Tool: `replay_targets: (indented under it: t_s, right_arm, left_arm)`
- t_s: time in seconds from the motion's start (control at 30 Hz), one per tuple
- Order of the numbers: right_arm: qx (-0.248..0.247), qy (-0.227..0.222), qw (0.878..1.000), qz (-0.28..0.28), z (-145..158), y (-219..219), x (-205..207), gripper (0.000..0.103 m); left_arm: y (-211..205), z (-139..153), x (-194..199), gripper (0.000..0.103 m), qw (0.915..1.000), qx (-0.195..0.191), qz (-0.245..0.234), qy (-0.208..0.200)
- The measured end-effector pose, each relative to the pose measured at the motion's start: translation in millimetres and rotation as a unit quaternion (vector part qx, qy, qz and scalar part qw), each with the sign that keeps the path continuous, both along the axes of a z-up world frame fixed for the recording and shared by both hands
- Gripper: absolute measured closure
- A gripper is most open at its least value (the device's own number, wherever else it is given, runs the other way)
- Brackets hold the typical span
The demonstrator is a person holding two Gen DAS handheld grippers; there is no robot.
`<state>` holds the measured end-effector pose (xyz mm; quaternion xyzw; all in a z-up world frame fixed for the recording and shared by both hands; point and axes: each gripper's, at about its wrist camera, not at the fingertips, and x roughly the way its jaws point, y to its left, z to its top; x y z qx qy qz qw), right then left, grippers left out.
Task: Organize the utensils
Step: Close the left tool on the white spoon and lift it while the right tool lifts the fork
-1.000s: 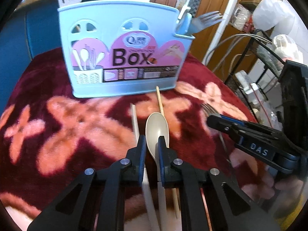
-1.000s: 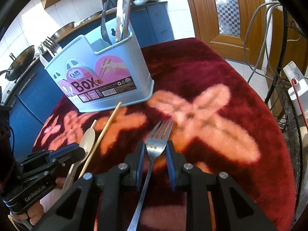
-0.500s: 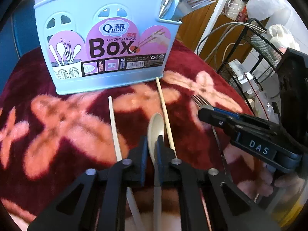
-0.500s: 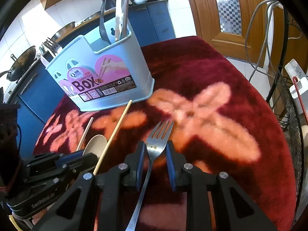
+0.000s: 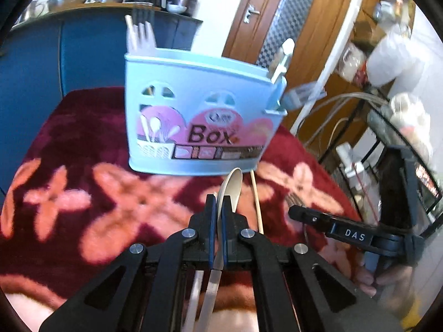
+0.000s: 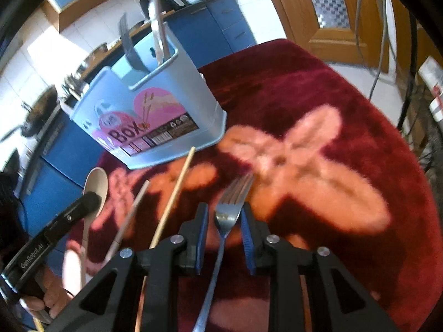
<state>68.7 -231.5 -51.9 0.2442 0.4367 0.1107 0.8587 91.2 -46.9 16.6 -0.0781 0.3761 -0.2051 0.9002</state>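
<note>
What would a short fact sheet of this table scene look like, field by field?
Surface: table under a dark red cloth with pink flowers
Holder: light blue utensil box, upright, some cutlery already inside
Left gripper: shut on a beige spoon
Right gripper: jaws opening, either side of a metal fork
Loose items: two chopsticks, one pale wood, one greyer, lying on the cloth
</note>
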Motion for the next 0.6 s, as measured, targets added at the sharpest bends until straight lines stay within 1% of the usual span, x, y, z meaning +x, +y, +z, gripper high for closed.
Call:
replay_targets:
  t_s: [0.03,0.1,0.13,0.33,0.43,0.6]
  right_arm:
    - [0.012,0.003,1.000,-0.001,-0.7,-2.3,2.0,0.077]
    - [0.017,0.003,1.000,0.002,0.2,-3.1,4.0,0.093]
    - [0.011,-0.001,1.000,0.003,2.6,-1.0,3.2,0.095]
    - [-0.018,-0.044,0.999,0.026,25.4,22.0,-8.2,0.097]
    - [-0.037,-0.060,0.997,0.038,36.6,34.6,-12.6,0.098]
    - [-0.069,-0.061,0.995,0.048,39.4,47.9,-13.3,0.098]
  left_arm:
    - [2.9,1.0,0.9,0.102,1.0000,-0.004,0.003,0.001]
    - [7.2,1.7,1.9,0.102,0.9999,-0.010,0.009,0.005]
    - [9.4,1.7,2.5,0.102,0.9998,-0.012,0.012,0.007]
    - [16.1,1.7,3.9,0.102,0.9995,-0.022,0.018,0.016]
    - [16.7,-4.4,6.2,0.102,0.9991,0.011,0.032,0.026]
    - [30.7,-24.4,14.0,0.102,0.9950,0.044,0.054,0.072]
